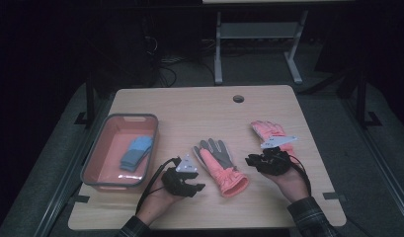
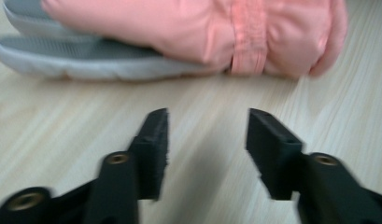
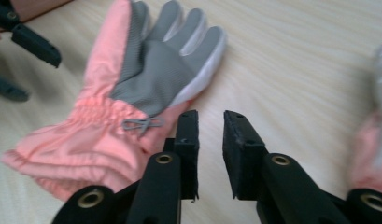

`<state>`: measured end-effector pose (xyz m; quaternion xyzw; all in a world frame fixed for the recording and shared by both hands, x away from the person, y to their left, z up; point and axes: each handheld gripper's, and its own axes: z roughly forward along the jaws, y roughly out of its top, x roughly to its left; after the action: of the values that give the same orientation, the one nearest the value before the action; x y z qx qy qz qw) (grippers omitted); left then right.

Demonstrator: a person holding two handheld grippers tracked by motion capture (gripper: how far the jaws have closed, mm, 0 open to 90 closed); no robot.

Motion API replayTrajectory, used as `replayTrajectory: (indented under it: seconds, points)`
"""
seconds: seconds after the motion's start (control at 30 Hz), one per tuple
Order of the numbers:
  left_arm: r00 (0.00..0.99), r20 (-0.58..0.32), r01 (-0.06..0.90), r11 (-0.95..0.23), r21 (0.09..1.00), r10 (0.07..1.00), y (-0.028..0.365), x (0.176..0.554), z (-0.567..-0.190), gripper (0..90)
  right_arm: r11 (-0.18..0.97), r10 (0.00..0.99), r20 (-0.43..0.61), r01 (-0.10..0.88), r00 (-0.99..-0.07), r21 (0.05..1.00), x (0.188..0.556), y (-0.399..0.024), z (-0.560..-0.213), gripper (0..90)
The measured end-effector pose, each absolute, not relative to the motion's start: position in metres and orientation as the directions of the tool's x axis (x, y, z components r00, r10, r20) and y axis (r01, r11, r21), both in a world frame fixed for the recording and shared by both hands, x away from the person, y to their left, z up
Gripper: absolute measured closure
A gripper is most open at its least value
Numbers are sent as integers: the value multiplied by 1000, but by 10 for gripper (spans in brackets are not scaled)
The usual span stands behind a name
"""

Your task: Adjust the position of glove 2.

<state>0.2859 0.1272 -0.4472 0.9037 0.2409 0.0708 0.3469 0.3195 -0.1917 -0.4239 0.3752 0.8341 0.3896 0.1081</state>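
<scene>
A pink glove with a grey palm [image 1: 219,165] lies palm up in the middle of the table, its cuff toward the near edge. My left gripper [image 1: 194,188] stands open just left of that cuff, jaws apart with nothing between them; the left gripper view has the cuff [image 2: 272,42] a little way ahead of the left gripper [image 2: 207,135]. A second pink glove [image 1: 272,132] lies to the right, partly under my right gripper [image 1: 250,160]. The right gripper [image 3: 211,126] is open by a narrow gap beside the first glove [image 3: 146,84], holding nothing.
A pink-lined grey bin [image 1: 101,168] sits at the table's left with a blue glove [image 1: 136,152] inside. A cable hole [image 1: 238,98] marks the far middle of the table. A desk frame [image 1: 259,34] stands on the floor behind.
</scene>
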Motion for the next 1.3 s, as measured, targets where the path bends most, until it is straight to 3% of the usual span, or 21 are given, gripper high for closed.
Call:
replayTrajectory:
  seconds: [0.23, 0.6, 0.77, 1.0, 1.17, 1.3]
  points:
    - [871, 9, 364, -658, 659, 491, 136, 280, -461, 285, 375, 774, 99, 579, -625, 724, 334, -211, -412, 667]
    - [869, -3, 362, -632, 685, 494, 141, 282, -473, 133, 291, 869, 79, 633, -489, 717, 363, -255, -409, 513]
    - [877, -5, 343, -619, 706, 480, 143, 282, -476, 122, 265, 888, 91, 665, -450, 698, 378, -269, -417, 438]
    - [879, -3, 334, -611, 718, 477, 144, 282, -477, 122, 249, 896, 110, 690, -431, 679, 387, -274, -424, 416]
    - [879, -4, 334, -610, 718, 477, 144, 282, -477, 123, 234, 907, 104, 695, -408, 680, 395, -270, -429, 319]
    - [879, -3, 334, -611, 718, 477, 144, 282, -477, 123, 255, 914, 83, 721, -397, 644, 400, -265, -439, 325]
